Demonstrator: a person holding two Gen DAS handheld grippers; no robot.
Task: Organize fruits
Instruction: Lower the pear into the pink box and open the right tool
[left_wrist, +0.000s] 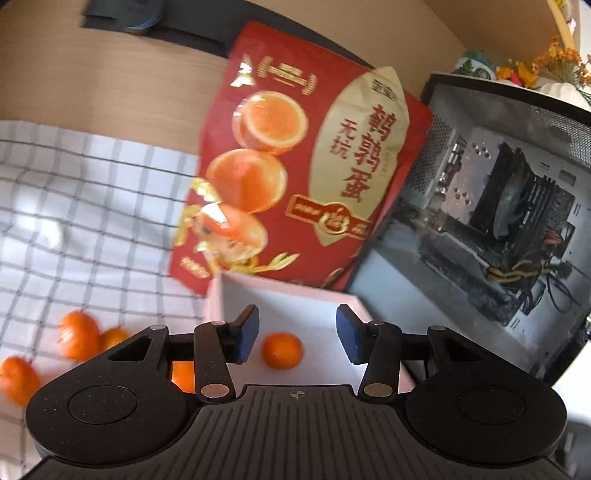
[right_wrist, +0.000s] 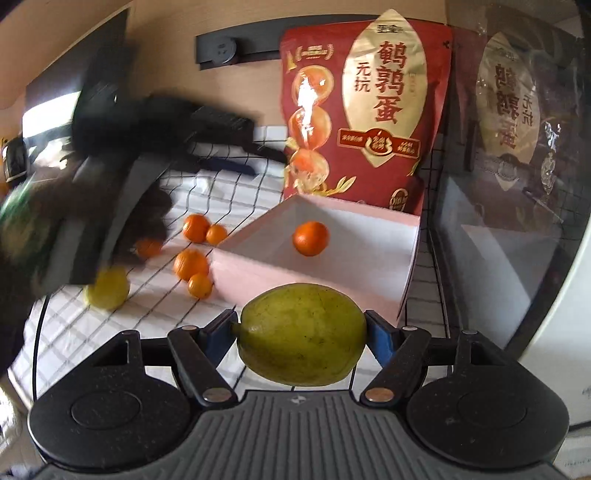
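Observation:
A white box (left_wrist: 314, 299) (right_wrist: 369, 221) stands on the checked cloth with one small orange (left_wrist: 282, 350) (right_wrist: 310, 238) in it. My left gripper (left_wrist: 295, 338) is open and empty above the box; it also shows blurred in the right wrist view (right_wrist: 155, 125). My right gripper (right_wrist: 301, 334) is shut on a large green lemon (right_wrist: 301, 334), held in front of the box. Several small oranges (left_wrist: 78, 334) (right_wrist: 191, 264) lie on the cloth left of the box. A yellow lemon (right_wrist: 107, 290) lies further left.
A red snack bag (left_wrist: 303, 166) (right_wrist: 369, 110) leans upright behind the box. An open computer case (left_wrist: 491, 221) with a glass side (right_wrist: 517, 184) stands right of the box. The checked cloth (left_wrist: 74, 221) covers the table.

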